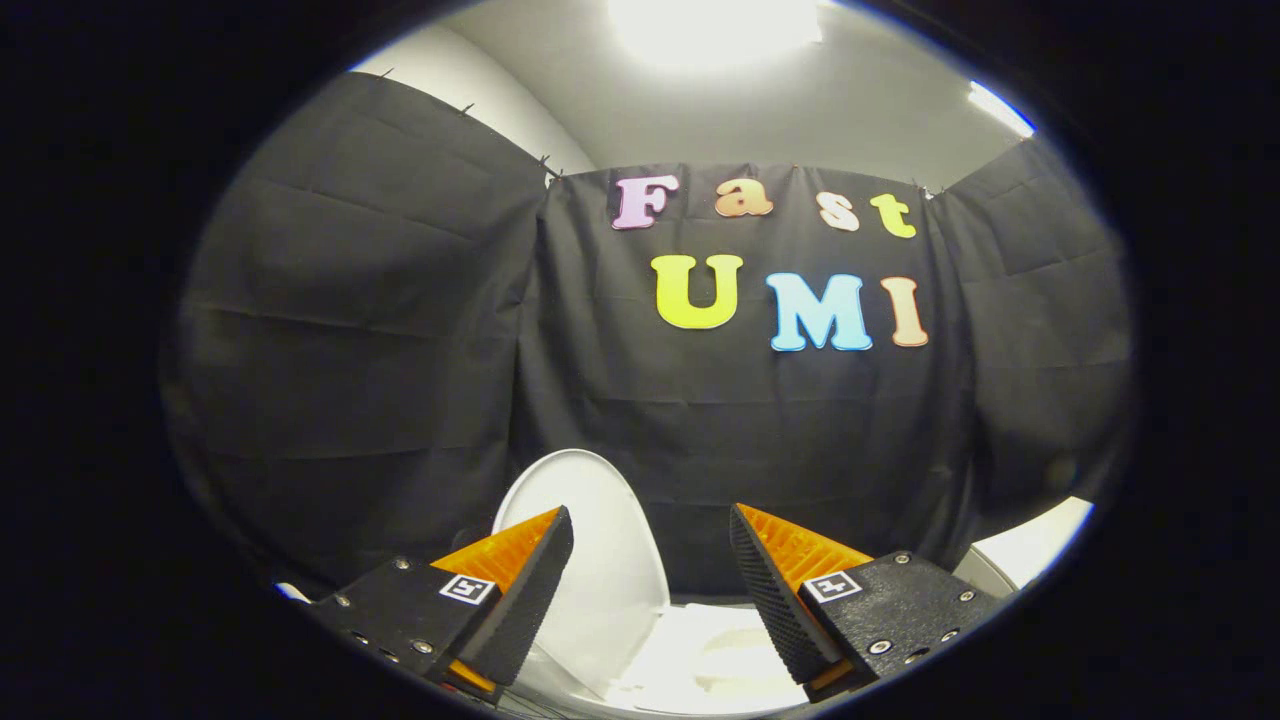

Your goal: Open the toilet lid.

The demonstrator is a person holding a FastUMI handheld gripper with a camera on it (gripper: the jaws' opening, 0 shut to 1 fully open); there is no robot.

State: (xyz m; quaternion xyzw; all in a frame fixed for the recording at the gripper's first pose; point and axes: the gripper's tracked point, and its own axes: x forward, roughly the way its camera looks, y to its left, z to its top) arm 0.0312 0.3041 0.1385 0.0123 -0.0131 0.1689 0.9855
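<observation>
The white toilet lid (592,540) stands raised, nearly upright, leaning back toward the black cloth wall. Below it, between my fingers, the white seat and bowl (712,660) show, brightly lit. My gripper (652,530) is open, with nothing between its fingers. The left finger (520,590) overlaps the lid's lower left edge in the view; whether it touches the lid I cannot tell. The right finger (775,590) stands to the right of the lid, above the bowl.
Black cloth walls (400,350) close off the booth behind and to both sides of the toilet. A white object (1030,550), partly visible, sits low beyond the right finger. Bright ceiling lights (715,25) shine overhead.
</observation>
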